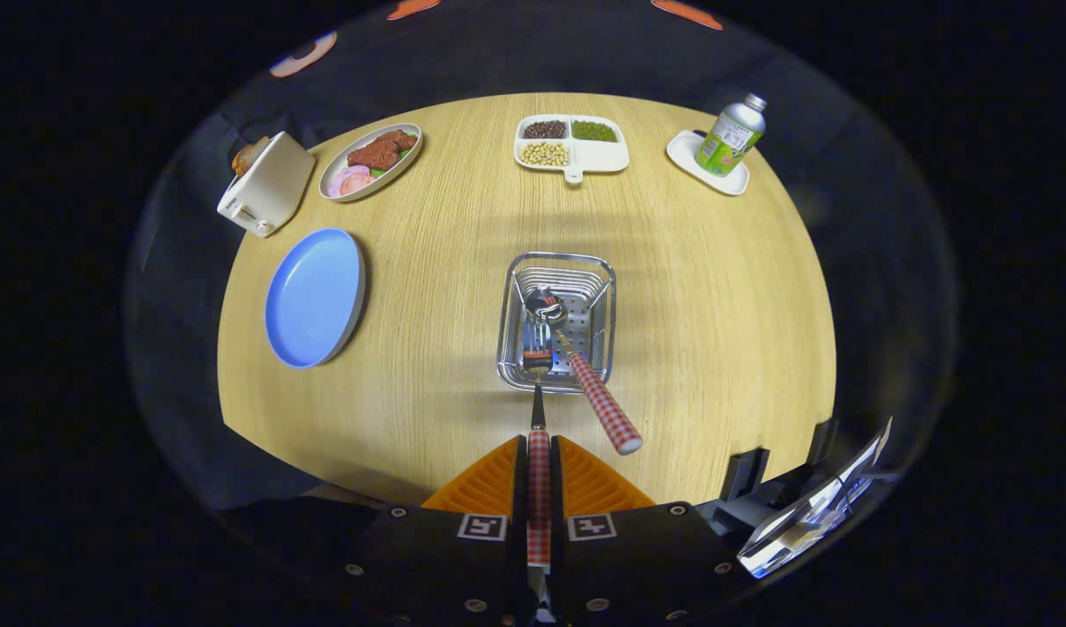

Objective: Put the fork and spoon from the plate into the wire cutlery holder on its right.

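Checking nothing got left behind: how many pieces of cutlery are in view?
2: the spoon leans in the wire holder; the fork, tines in the holder, is clamped in the gripper.

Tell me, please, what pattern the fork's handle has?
Red-and-white check, seen in the gripper view: the gripper is shut on the fork.

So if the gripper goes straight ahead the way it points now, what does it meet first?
Probably the metal wire cutlery holder: the gripper, fingers shut on the checked-handled fork, already has the fork's head inside it, beside the checked-handled spoon. Depth is unclear.
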A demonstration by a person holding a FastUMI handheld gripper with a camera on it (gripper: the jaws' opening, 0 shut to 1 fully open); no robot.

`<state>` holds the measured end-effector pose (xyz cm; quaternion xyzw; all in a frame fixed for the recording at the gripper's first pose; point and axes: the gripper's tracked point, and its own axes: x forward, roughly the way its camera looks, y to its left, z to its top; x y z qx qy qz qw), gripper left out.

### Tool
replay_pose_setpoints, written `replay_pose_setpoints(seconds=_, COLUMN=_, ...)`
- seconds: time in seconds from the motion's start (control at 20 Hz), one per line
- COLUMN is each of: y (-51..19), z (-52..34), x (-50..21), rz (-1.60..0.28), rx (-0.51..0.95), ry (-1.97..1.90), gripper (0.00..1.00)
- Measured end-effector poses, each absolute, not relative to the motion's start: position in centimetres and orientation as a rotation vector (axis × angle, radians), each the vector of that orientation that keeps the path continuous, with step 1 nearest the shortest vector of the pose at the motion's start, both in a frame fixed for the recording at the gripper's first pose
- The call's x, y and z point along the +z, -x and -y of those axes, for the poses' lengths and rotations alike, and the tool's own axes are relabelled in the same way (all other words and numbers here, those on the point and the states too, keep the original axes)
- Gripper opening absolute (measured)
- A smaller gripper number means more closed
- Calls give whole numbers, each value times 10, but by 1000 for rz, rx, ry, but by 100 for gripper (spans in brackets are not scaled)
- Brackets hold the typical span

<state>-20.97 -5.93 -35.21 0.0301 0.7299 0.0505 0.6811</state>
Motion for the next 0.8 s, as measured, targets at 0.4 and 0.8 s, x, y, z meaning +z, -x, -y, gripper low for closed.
replay_pose_setpoints(seconds=0.4, y=186, z=51, x=-365, rz=-1684, rx=101, ry=-167, gripper=12)
replay_pose_setpoints(seconds=0.8, y=134, z=62, x=-367, rz=-1473, rx=54, ry=-177, gripper=11)
